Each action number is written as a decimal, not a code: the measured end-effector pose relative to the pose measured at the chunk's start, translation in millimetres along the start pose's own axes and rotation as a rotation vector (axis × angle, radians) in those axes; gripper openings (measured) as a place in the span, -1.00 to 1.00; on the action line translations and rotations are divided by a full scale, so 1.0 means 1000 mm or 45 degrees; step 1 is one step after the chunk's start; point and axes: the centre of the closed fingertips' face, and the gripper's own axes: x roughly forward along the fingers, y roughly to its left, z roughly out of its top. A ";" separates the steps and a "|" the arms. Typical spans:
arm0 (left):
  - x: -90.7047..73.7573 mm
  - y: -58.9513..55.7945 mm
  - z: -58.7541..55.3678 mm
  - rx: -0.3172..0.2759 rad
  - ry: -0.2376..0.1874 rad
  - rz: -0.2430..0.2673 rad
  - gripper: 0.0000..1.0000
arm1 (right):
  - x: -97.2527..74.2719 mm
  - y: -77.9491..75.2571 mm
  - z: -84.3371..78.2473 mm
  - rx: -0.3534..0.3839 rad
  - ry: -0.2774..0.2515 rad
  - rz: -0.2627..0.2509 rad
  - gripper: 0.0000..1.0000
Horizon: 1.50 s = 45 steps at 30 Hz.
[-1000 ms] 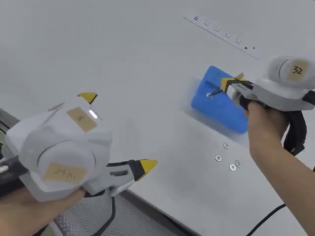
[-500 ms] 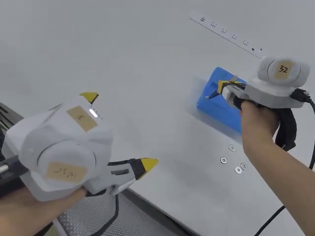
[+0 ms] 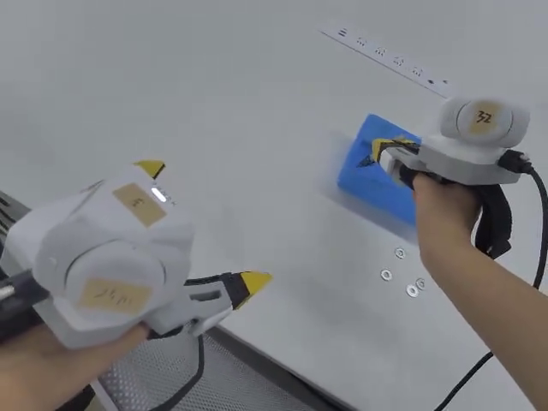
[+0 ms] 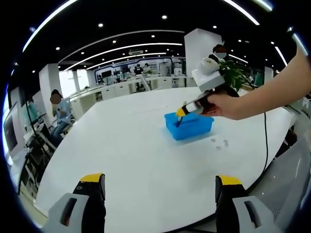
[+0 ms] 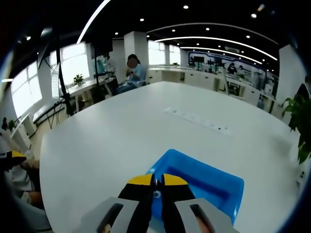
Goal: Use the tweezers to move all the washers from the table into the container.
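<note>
The right gripper (image 3: 383, 155) is clamping a pair of thin dark metal tweezers (image 3: 366, 162), whose tips are hanging over the shallow blue plastic container (image 3: 377, 201) toward the white desk's (image 3: 214, 103) far right. Whether a washer is sitting in the tips is too small to tell. Small silver metal washers (image 3: 385, 275) are lying on the desk just beside the container's near side. The left gripper (image 3: 202, 223) is hovering empty, jaws spread wide, over the desk's near edge. An off-centre release risks dropping a washer outside the rim. A hard pinch on a flat washer risks flicking it toward the desk's right edge.
</note>
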 end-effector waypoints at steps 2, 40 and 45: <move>0.001 0.000 -0.001 -0.001 0.005 -0.005 0.94 | -0.009 -0.001 0.006 -0.026 -0.018 0.013 -0.97; -0.006 -0.009 0.012 0.051 -0.017 -0.010 0.91 | -0.117 -0.001 -0.093 -0.043 0.165 0.047 -0.98; -0.006 -0.008 0.012 0.054 -0.016 -0.002 0.91 | -0.114 -0.001 -0.102 -0.021 0.203 0.063 -0.98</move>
